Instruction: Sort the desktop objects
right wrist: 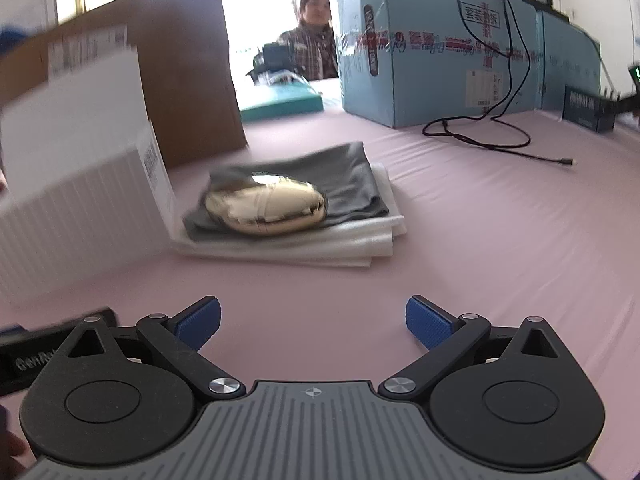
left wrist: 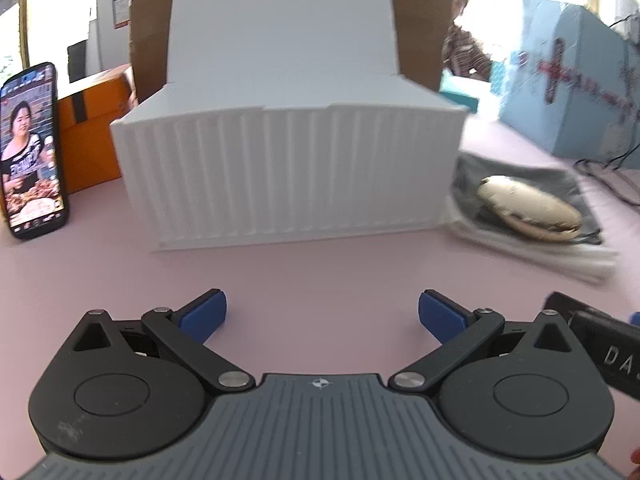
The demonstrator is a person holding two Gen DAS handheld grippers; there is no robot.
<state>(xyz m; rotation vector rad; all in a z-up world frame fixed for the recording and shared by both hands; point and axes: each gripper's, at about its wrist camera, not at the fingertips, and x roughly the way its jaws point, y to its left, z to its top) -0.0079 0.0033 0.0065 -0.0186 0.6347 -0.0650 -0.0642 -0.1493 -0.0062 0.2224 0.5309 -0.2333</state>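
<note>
Grippers both wide open, nothing held: my left gripper (left wrist: 322, 314) and right gripper (right wrist: 313, 322) hover low over the pink table cover (right wrist: 460, 240). Ahead of my left sits the white ribbed organizer box (left wrist: 288, 172), a phone (left wrist: 34, 152) propped at its left (screen lit). Ahead of my right, a gold oval case (right wrist: 266, 208) rests on a grey cloth (right wrist: 352, 184) atop folded white sheets (right wrist: 360, 240), just beside the box. Blue carton (right wrist: 440, 52) and black cable (right wrist: 480, 136) further back.

Left gripper (left wrist: 322, 314) spread wide — facing white organizer (left wrist: 288, 168)
</note>
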